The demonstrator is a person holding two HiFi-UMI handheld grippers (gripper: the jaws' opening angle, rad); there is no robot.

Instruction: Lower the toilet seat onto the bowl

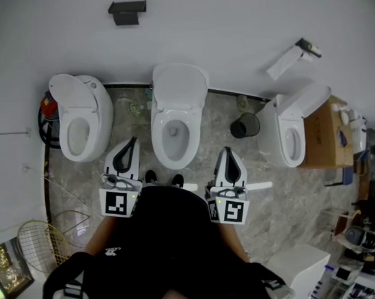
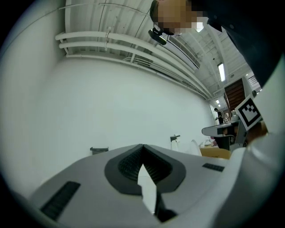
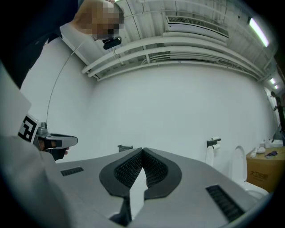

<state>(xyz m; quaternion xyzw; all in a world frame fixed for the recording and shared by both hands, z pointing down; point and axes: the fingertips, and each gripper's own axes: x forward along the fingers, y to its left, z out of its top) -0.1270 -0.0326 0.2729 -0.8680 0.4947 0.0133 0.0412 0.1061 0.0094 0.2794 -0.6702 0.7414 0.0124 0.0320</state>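
Three toilets [image 1: 177, 115] open | black bin [image 1: 245, 125] beside right toilet [image 1: 281, 129]

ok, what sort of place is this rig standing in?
Likely a mock-up bathroom in a lab or workshop, not a real restroom. The left toilet, middle toilet and right toilet stand unpartitioned along one white wall, a cardboard box sits beside the right one, and exposed pipes cross the ceiling.

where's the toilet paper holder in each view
Head view: toilet paper holder at upper right, paper hanging down-left.
Left gripper view: small, right of centre.
Right gripper view: on the right side, mid-height, paper hanging below.
Shared landmark: dark wall bracket, left of the holder in all three.
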